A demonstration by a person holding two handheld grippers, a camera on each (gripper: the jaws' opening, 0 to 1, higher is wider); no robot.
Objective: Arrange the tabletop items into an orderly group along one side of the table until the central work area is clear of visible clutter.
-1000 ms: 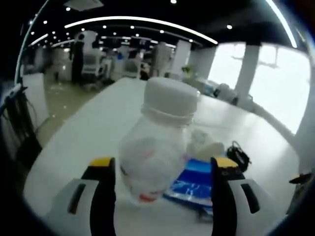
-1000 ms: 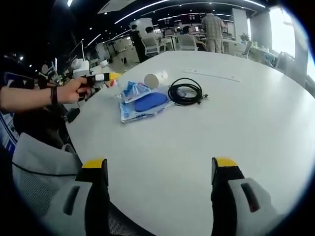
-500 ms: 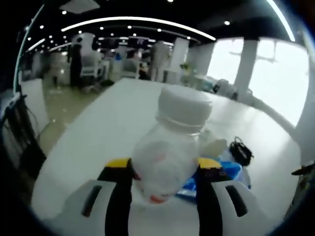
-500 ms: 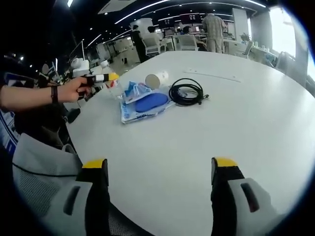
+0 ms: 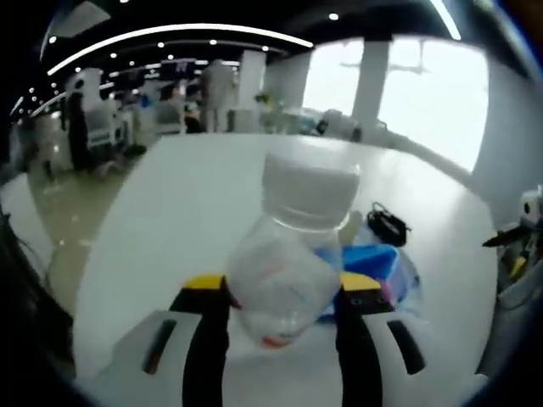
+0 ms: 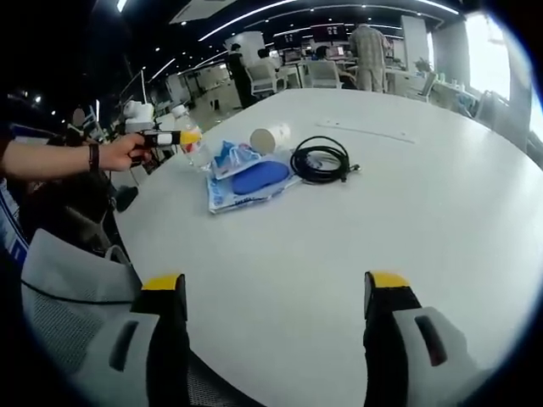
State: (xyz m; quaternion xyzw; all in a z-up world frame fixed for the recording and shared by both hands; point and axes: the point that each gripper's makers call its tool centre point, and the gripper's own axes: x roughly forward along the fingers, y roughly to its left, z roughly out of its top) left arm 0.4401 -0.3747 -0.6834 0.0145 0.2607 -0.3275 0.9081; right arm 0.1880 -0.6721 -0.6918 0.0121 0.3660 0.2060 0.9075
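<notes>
Left gripper [image 5: 283, 292] clenched on clear white-capped bottle [image 5: 288, 267] above the table [image 6: 407, 195]; right gripper [image 6: 271, 297] released, jaws wide apart, holding nothing.

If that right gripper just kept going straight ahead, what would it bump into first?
Probably nothing soon: the right gripper is open over bare table. The black cable coil and blue packet lie farther ahead, slightly left; depth is unclear.

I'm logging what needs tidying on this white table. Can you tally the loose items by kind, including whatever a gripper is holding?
Clear plastic bottle with white cap, held by the left gripper: 1
Blue plastic packet: 1
Paper cup lying on its side: 1
Coiled black cable: 1
Total: 4
</notes>
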